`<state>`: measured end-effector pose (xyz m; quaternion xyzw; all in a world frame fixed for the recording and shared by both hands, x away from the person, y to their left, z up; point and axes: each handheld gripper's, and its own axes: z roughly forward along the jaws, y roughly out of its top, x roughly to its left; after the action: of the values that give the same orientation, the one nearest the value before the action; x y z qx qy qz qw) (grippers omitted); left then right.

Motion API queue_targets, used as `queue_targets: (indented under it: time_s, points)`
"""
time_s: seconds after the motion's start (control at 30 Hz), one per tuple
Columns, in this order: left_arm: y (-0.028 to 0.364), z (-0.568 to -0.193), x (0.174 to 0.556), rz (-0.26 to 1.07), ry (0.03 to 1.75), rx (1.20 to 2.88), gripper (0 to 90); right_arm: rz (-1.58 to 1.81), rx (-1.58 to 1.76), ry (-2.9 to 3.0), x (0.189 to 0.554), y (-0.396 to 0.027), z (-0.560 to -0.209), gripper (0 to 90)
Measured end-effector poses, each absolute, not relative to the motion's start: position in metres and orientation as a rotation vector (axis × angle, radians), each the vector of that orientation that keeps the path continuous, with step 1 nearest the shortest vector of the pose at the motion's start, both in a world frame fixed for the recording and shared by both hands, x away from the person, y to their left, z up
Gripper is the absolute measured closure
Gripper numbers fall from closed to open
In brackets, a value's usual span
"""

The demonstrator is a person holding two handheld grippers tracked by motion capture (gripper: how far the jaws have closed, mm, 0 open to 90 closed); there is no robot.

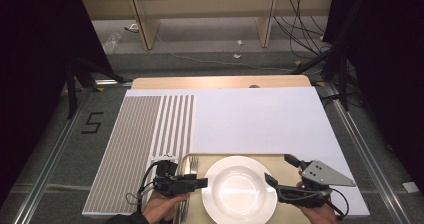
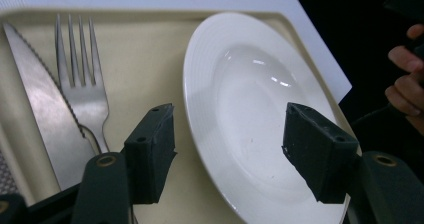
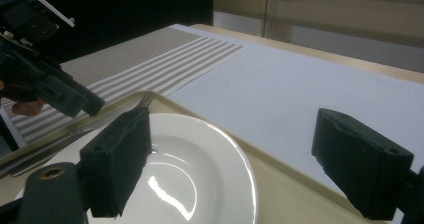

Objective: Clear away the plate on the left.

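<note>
Resting on the beige tray (image 1: 280, 164), the white plate (image 1: 240, 189) is the reference point for this setting and lies flat at the tray's middle, rim up and bowl bare. To the plate's left, on the same tray, a fork (image 2: 82, 79) lies just beside the rim with its tines pointing away from the person, and a knife (image 2: 42, 109) lies on the fork's far side from the plate, touching or nearly touching it. The pair runs parallel, which reads as a deliberate place setting.

The left gripper (image 2: 227, 154) hangs above the plate's left rim, its jaws apart and clamping nothing; the rim shows between them, with no pad pressing on it. Judged from this, the cutlery is laid down and released.

The right gripper (image 3: 250, 164) hovers at the plate's right side, jaws wide apart and empty, apparently waiting.

Beyond the plate, a white sheet (image 1: 260, 119) covers the tabletop; to the plate's far left, a striped mat (image 1: 135, 144) lies flat, partly under the tray's edge as far as can be told.
</note>
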<state>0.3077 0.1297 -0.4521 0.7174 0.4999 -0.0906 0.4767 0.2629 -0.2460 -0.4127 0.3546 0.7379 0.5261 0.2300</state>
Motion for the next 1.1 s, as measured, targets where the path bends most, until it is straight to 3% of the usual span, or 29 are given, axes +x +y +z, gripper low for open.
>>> queue_targets:
  time_s: [0.4,1.1]
  points:
    - [0.138,-0.433,0.297,0.028,1.042,1.696,29.1,1.456,0.976,2.024,0.263,-0.246,-0.413,16.9]
    - [0.15,-0.418,0.277,0.383,0.811,1.643,27.0,1.468,0.985,2.016,0.263,-0.248,-0.412,16.8]
